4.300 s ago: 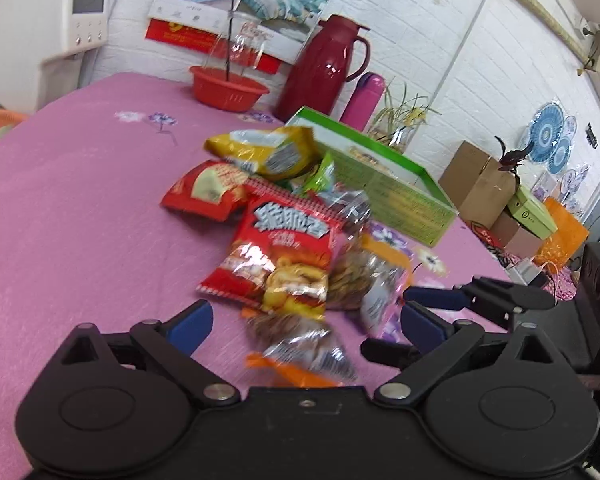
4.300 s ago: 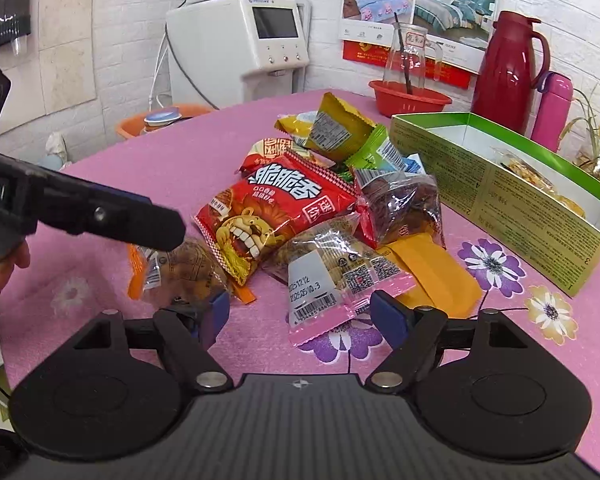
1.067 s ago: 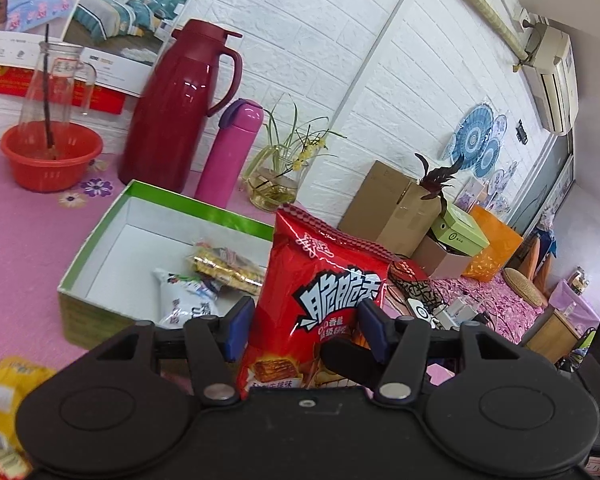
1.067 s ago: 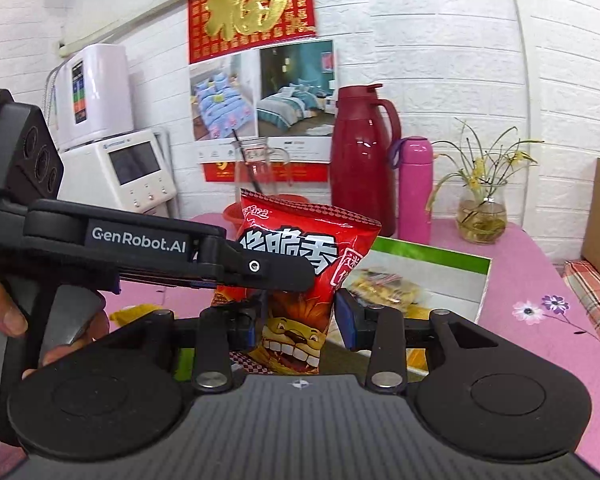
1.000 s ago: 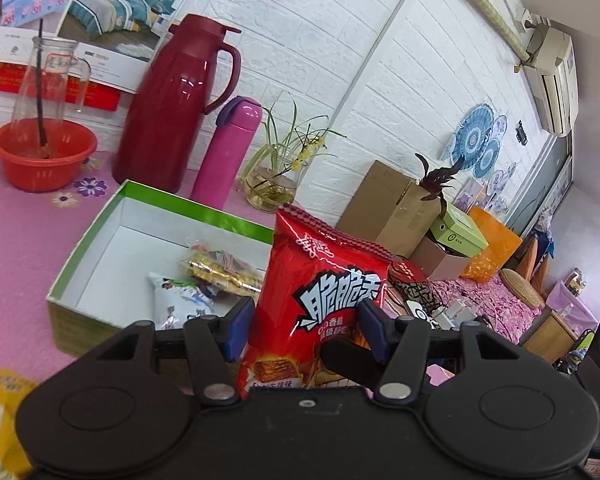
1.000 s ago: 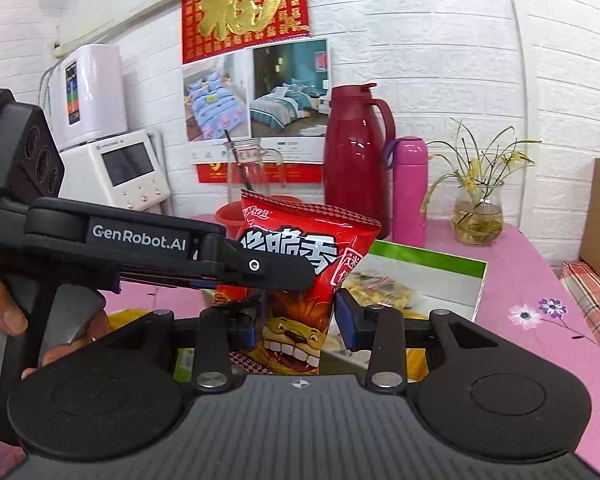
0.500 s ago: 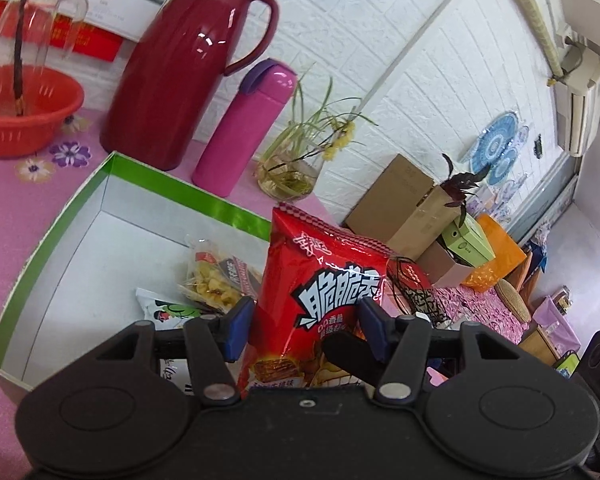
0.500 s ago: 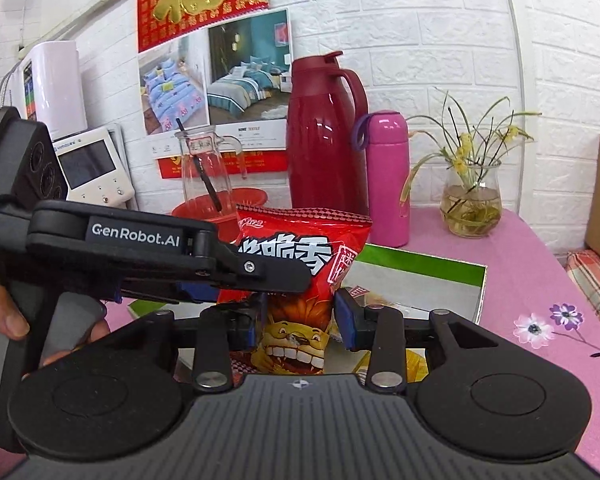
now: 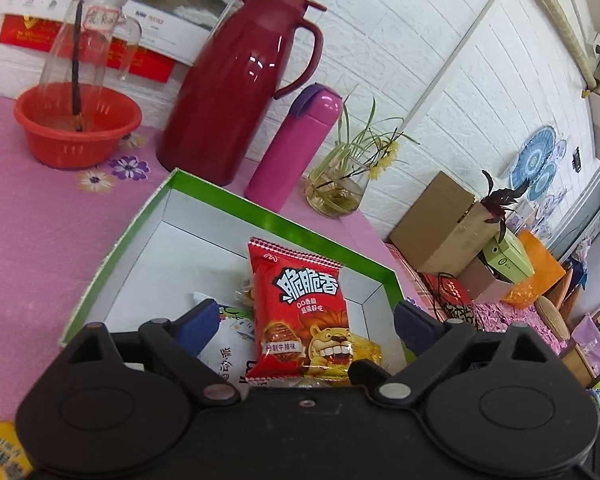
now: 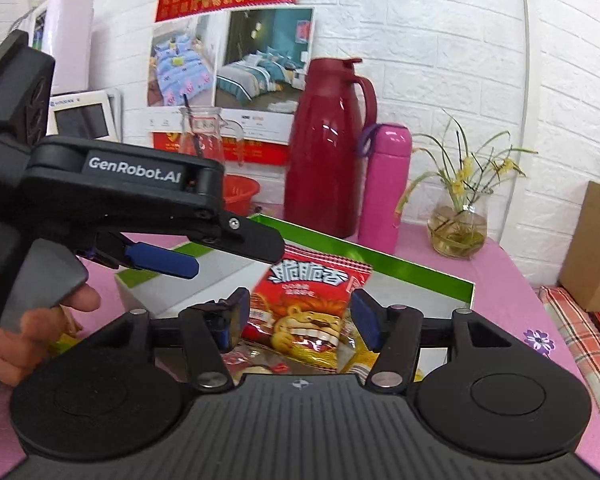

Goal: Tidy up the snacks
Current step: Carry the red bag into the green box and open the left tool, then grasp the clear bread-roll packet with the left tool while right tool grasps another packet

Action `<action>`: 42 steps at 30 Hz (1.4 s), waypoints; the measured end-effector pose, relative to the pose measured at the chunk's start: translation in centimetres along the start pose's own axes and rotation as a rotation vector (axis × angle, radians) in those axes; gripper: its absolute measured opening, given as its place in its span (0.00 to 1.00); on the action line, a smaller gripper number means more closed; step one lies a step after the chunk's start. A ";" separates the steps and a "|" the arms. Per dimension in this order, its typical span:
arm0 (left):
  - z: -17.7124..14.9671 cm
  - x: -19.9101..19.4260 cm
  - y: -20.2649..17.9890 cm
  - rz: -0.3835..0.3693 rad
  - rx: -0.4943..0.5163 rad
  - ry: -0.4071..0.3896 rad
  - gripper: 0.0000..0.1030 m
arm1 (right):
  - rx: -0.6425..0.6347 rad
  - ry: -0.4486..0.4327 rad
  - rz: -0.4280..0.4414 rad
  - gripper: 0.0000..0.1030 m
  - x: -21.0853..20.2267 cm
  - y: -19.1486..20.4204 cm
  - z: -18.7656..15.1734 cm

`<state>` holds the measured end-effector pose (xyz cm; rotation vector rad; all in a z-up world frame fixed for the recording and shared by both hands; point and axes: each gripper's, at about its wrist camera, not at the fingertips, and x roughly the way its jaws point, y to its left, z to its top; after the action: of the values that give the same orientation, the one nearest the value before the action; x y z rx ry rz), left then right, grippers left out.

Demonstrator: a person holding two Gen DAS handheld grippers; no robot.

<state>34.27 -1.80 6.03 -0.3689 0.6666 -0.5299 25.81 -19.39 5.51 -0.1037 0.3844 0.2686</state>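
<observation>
Both jaws stand open, the red snack bag (image 9: 300, 312) lies between them inside the green box (image 9: 112, 256), but a yellow bag (image 9: 0, 456) waits outside.

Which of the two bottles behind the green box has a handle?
The dark red thermos jug: it has a curved side handle. The pink flask beside it is a plain cylinder with none.
</observation>
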 end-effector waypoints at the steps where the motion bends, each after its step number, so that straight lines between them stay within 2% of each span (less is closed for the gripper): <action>1: -0.1 -0.7 -0.4 0.008 0.012 -0.006 1.00 | -0.001 -0.003 0.011 0.93 -0.5 0.3 0.1; 3: -0.5 -2.3 -1.1 0.032 0.039 -0.019 1.00 | -0.010 -0.008 0.032 1.00 -1.7 1.0 -0.1; 5: -1.3 -4.1 -1.7 0.052 0.063 -0.032 1.00 | -0.028 -0.009 0.057 1.00 -2.9 1.8 -0.4; 15: -7.4 -13.1 -3.1 0.055 0.152 -0.032 1.00 | -0.120 0.049 0.204 1.00 -9.0 6.6 -3.4; 21: -11.9 -17.8 -2.0 0.048 0.154 -0.032 1.00 | -0.136 0.114 0.310 1.00 -11.1 9.5 -5.3; 27: -16.2 -21.5 1.4 0.078 0.072 -0.024 1.00 | -0.171 0.172 0.399 1.00 -12.5 12.4 -7.4; 30: -17.8 -23.1 3.8 0.120 0.007 -0.019 1.00 | -0.196 0.197 0.421 1.00 -12.8 13.4 -8.2; 33: -19.4 -24.3 5.1 0.130 -0.001 -0.028 1.00 | -0.214 0.222 0.435 1.00 -13.0 14.0 -8.8; 37: -21.0 -24.4 5.2 0.109 0.001 -0.007 1.00 | -0.234 0.243 0.440 1.00 -12.9 14.5 -9.2; 42: -21.5 -23.4 4.8 0.087 0.004 -0.002 1.00 | -0.246 0.222 0.355 1.00 -12.6 13.7 -8.4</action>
<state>6.05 12.12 -0.66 -0.3355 0.6769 -0.4483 7.80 -10.48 1.90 -0.3104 0.5898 0.6583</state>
